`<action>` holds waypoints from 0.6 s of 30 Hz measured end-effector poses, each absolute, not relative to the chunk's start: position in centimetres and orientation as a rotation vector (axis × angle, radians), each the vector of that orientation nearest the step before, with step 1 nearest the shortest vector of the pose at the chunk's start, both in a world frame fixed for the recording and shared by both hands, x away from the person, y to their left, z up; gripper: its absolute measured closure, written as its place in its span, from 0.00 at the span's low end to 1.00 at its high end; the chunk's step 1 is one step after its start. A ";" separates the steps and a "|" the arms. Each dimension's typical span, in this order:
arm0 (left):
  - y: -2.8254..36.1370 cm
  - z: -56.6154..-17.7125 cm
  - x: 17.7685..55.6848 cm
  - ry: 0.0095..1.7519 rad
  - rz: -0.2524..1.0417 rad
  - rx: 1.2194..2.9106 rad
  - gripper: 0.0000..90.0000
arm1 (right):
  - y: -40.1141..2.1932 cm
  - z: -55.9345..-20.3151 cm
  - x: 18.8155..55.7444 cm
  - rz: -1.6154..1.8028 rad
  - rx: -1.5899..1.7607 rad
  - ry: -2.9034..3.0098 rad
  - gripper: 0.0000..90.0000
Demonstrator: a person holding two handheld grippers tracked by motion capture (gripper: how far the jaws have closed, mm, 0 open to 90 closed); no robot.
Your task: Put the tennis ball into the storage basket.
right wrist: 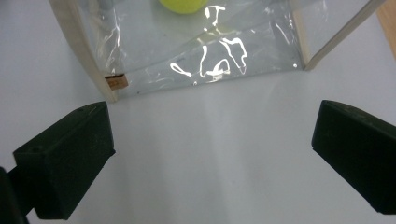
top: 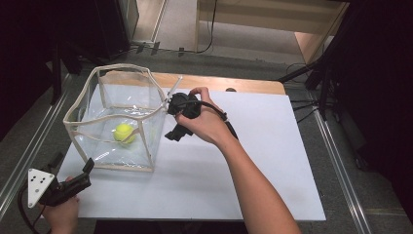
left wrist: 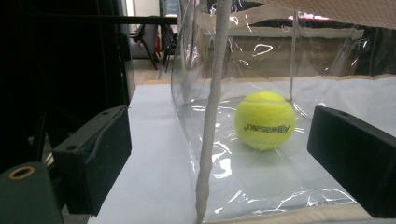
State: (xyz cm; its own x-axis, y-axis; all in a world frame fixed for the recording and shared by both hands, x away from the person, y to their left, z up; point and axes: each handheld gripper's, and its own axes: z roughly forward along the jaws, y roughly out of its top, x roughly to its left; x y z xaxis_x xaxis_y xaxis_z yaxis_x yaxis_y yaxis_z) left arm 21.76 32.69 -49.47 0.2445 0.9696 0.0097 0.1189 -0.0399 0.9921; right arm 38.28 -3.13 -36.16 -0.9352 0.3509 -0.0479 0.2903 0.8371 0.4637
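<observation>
Black jaws of the left gripper (left wrist: 219,154) rise wide apart at the bottom of the left gripper view, grasping nothing, aimed at the near corner of a clear plastic box (left wrist: 205,140) with cream-coloured edging. Through its wall sits a yellow tennis ball (left wrist: 265,120), resting on the box floor. From the high view, the box (top: 78,109) stands at the far left of a white table (top: 234,180), open at the top, with the ball (top: 124,132) inside near its front. The left gripper (top: 87,168) hovers low by the front left corner, close to the box but apart from it. The right gripper (top: 170,124) is held just beside the box's right wall, tilted downward; its own view shows its jaws (right wrist: 210,154) released and empty above bare table. Judging by this, the ball already lies in the box. Any next move on the ball calls for lifting a gripper over the rim and reaching down.
</observation>
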 end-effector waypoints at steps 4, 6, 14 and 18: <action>32.6 -49.5 21.8 1.099 0.983 1.421 0.08 | -3.8 -37.1 37.7 0.708 0.535 2.879 0.00; 32.6 -49.5 21.8 1.099 0.983 1.420 0.08 | -4.3 -37.5 37.4 0.708 0.541 2.879 0.00; 32.6 -49.5 21.7 1.105 0.984 1.427 0.08 | -5.5 -38.6 36.3 0.715 0.556 2.872 0.00; 32.6 -49.5 21.7 1.102 0.985 1.427 0.08 | -5.7 -39.0 35.6 0.718 0.556 2.868 0.00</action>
State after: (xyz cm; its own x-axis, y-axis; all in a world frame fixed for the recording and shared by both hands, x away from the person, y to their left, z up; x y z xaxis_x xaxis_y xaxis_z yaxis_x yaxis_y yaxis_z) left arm 21.74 32.61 -49.48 0.2418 0.9702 0.0127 0.1213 -0.0432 0.9917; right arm 35.60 -5.69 -38.99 -0.9232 0.3825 -0.0388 0.3191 0.8186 0.4776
